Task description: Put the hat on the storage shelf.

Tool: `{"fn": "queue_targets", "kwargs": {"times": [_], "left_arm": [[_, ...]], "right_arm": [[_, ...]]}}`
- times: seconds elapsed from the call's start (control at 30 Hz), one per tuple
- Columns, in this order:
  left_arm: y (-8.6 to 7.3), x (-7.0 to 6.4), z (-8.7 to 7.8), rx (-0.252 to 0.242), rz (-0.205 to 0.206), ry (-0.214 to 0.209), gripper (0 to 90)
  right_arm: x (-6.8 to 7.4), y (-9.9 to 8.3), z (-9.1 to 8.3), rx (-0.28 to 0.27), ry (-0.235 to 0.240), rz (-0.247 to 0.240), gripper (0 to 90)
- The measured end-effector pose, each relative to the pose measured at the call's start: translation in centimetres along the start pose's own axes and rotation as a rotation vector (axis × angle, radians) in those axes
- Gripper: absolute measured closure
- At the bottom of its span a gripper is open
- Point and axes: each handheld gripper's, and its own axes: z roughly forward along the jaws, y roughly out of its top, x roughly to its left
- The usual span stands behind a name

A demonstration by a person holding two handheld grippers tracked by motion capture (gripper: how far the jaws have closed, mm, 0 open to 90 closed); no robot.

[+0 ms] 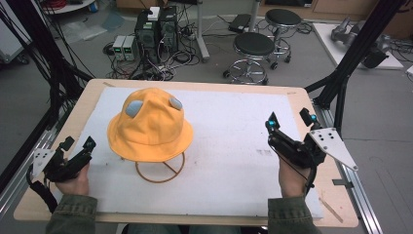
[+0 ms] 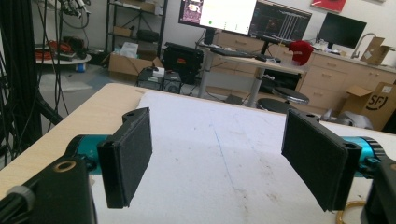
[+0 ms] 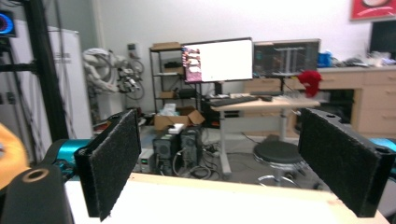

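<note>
A grey floor (image 1: 380,146) surrounds the wooden bench (image 1: 63,126). Two black round stools (image 1: 253,46) stand upper centre in the high view, with computer towers (image 1: 156,29) and tangled cables to their left. In the right gripper view, monitors (image 3: 219,59) sit on a desk against a white wall (image 3: 187,21).

hat (image 1: 150,127): I'm seeing matt yellow cloth | stand (image 1: 160,170): thin wire (metal, seemingly) | table (image 1: 92,92): pale wood, matt white sheet (image 1: 229,146) lying on it | my pads (image 2: 133,154): rough black foam.

Overhead looks down; gripper views probably share monitors (image 2: 219,13)
</note>
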Motion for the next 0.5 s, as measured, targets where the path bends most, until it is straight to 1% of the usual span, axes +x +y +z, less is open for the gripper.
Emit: {"fn": "queue_targets", "kwargs": {"times": [0.23, 0.37, 0.43, 0.5], "left_arm": [[0.0, 0.0, -0.1, 0.001, 0.001, 0.003, 24.7], [0.0, 0.1, -0.1, -0.003, -0.003, 0.003, 24.7], [0.0, 0.1, -0.1, -0.003, -0.005, 0.004, 24.7], [0.0, 0.1, -0.1, -0.001, -0.006, 0.003, 24.7]], "right_arm": [[-2.1, -1.8, -0.8, 0.044, -0.064, 0.009, 12.0], [-2.9, -3.2, -1.2, 0.083, -0.098, 0.013, 12.1], [-3.2, -4.0, -1.4, 0.100, -0.108, 0.026, 12.0], [-3.5, -4.7, -1.5, 0.113, -0.119, 0.028, 12.0]]}}
